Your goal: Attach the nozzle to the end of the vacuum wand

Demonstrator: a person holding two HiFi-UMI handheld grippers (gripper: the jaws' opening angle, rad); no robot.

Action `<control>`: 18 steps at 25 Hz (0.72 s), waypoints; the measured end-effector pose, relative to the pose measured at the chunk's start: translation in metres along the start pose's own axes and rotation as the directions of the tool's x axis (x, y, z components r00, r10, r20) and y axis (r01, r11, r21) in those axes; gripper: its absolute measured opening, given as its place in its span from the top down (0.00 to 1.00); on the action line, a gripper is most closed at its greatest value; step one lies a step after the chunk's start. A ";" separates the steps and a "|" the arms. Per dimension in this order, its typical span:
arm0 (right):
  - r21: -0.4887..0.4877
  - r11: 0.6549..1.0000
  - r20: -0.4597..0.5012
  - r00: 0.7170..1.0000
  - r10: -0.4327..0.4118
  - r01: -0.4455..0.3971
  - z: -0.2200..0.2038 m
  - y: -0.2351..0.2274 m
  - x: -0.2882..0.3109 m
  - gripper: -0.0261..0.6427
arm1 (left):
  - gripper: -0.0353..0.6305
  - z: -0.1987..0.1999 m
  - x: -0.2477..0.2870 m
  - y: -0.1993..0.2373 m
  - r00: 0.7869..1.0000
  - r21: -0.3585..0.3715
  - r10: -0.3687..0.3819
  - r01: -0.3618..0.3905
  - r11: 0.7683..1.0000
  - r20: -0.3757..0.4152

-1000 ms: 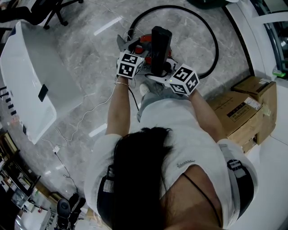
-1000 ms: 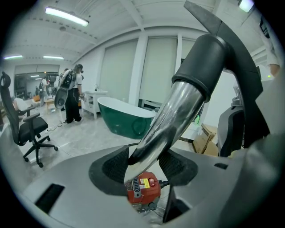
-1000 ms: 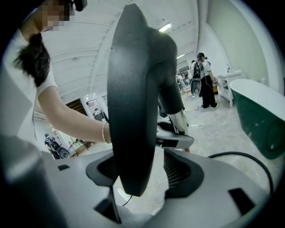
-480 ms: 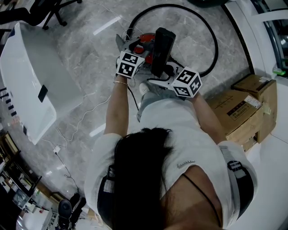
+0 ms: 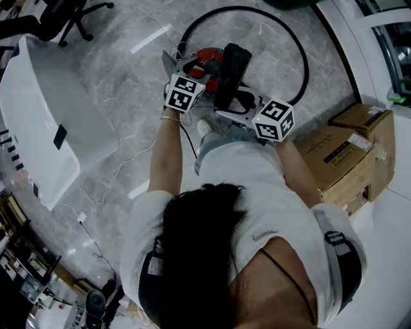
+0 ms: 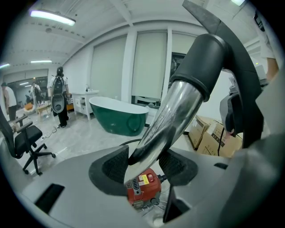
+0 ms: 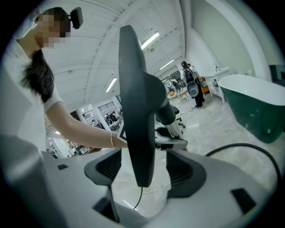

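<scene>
The black nozzle (image 5: pixel 231 71) sits on the upper end of the chrome vacuum wand (image 6: pixel 171 116), its black collar (image 6: pixel 200 58) over the tube. My left gripper (image 6: pixel 147 167) is shut on the wand low down, a pad pressing on each side. In the head view it (image 5: pixel 200 82) is left of the nozzle. My right gripper (image 7: pixel 142 167) is open; its jaws have just been opening. The flat nozzle (image 7: pixel 136 111) hangs between them with a gap on both sides. In the head view this gripper (image 5: pixel 236 109) is just below the nozzle.
The red vacuum body (image 5: pixel 207 56) stands on the floor under the wand, its black hose (image 5: pixel 302 58) looping behind. Cardboard boxes (image 5: pixel 347 160) lie at the right, a white bathtub (image 5: pixel 38 109) at the left, an office chair (image 5: pixel 70 16) at top left. A white cable (image 5: pixel 122 167) runs across the floor.
My right gripper has drawn a little to the right and up, off the nozzle. The nozzle stays on the wand. My left gripper has kept its place.
</scene>
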State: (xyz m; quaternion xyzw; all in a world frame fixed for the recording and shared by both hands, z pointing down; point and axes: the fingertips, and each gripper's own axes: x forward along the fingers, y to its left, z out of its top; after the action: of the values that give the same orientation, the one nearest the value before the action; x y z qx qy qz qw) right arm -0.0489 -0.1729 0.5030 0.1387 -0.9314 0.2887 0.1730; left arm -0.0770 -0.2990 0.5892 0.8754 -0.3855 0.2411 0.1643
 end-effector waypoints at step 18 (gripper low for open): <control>0.118 0.989 0.073 0.993 -0.098 0.089 -0.007 -0.013 -0.040 0.51 | 0.63 -0.007 0.007 -0.010 1.000 0.047 0.003 -0.001 0.999 -0.031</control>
State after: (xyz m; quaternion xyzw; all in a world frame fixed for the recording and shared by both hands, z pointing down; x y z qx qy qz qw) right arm -0.0062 -0.1724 0.4987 0.2031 -0.9118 0.3276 0.1413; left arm -0.0677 -0.2936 0.5983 0.8748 -0.3779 0.2640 0.1493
